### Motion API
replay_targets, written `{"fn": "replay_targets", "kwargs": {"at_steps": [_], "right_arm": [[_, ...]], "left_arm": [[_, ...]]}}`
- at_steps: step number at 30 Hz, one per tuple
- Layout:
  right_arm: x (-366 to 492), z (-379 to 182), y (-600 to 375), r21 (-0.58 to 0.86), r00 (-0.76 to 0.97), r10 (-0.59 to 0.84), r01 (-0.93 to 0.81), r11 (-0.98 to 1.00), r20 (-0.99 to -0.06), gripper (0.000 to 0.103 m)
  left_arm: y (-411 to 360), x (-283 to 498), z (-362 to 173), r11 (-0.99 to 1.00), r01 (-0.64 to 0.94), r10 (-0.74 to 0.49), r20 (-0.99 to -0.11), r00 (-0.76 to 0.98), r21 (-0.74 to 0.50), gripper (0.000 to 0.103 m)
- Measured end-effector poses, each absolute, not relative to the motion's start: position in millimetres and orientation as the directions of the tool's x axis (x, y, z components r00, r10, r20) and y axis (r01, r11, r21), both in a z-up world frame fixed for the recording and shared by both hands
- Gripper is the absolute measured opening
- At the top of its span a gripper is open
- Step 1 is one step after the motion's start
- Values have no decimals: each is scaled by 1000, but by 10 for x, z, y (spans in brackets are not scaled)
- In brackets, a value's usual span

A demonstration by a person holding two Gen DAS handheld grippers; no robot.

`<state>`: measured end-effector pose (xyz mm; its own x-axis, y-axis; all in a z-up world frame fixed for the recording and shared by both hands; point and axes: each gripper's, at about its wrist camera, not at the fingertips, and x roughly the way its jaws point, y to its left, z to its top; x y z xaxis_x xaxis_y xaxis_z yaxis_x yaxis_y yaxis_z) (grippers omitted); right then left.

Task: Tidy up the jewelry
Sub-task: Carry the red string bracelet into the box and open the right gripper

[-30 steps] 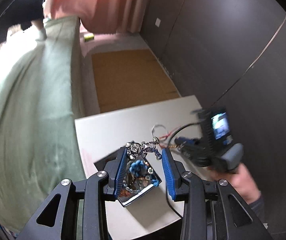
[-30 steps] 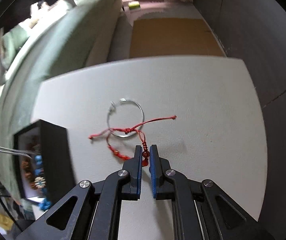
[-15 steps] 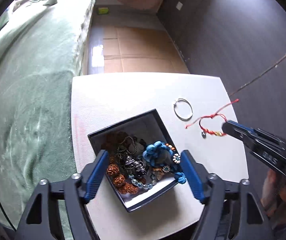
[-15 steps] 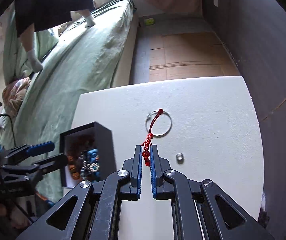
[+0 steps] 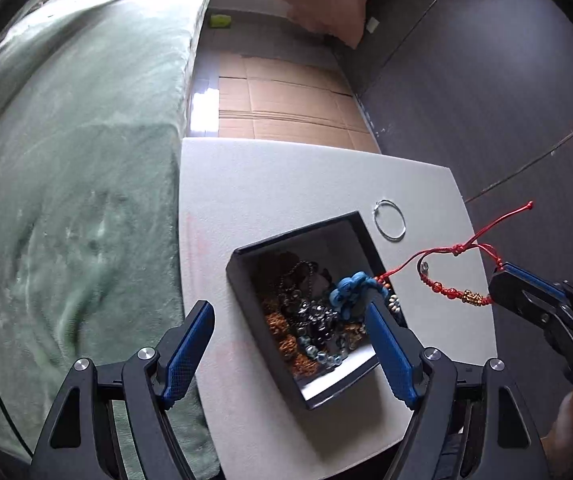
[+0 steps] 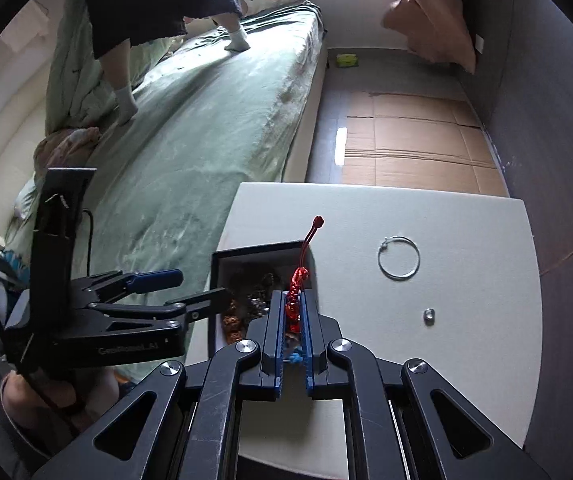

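Right jaws pinching red bracelet (image 6: pixel 295 294); left jaws wide, empty.

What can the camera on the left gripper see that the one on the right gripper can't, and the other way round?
Only the left wrist view shows the red bracelet spread out as a loop with gold and red beads, hanging from the right gripper, and the blue knotted piece lying in the box. Only the right wrist view shows a person's legs in socks on the green bed, and the left gripper from the side, wide open. Both show the white table, the black box of jewelry and the silver ring.
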<state>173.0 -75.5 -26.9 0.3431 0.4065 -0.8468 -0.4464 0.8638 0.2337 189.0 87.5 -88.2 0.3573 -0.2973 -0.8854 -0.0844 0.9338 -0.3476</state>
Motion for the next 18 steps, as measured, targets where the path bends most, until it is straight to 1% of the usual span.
{"fn": "replay_targets", "kwargs": {"at_steps": [2, 4, 5, 6, 7, 8, 9, 11, 13, 15, 18], "right_arm": [[1700, -261, -626, 244, 319, 422, -473, 847, -849, 9], [1675, -300, -482, 257, 254, 424, -501, 827, -869, 9], [1673, -331, -444, 250, 231, 409, -504, 826, -883, 14], [1671, -344, -422, 224, 224, 375, -501, 836, -900, 25], [1664, -337, -429, 194, 232, 344, -496, 847, -910, 32], [1654, -312, -469, 159, 249, 310, -485, 860, -917, 42], [1650, -274, -514, 143, 259, 292, -473, 870, -921, 48], [1661, -190, -657, 151, 256, 290, -452, 879, -922, 53], [1693, -126, -804, 146, 266, 279, -429, 891, -923, 53], [1720, -86, -904, 140, 275, 268, -410, 901, -923, 57], [1764, -92, -1133, 147, 288, 264, -369, 918, -921, 57]], "left_arm": [[932, 1869, -870, 934, -80, -299, -885, 356, -348, 80], [999, 1864, -875, 933, -87, -299, -885, 357, -350, 81], [1042, 1867, -878, 931, -95, -299, -884, 359, -353, 81], [1070, 1870, -873, 928, -103, -301, -883, 361, -359, 81], [1096, 1870, -863, 924, -108, -306, -880, 364, -367, 81], [1107, 1871, -838, 921, -108, -312, -875, 370, -374, 81], [1079, 1888, -820, 919, -105, -317, -872, 374, -379, 81], [1061, 1897, -754, 914, -94, -333, -861, 384, -395, 82], [1000, 1924, -687, 910, -84, -345, -853, 392, -407, 82], [926, 1932, -631, 911, -73, -347, -848, 401, -407, 82], [805, 1970, -599, 913, -60, -348, -847, 402, -404, 82]]}}
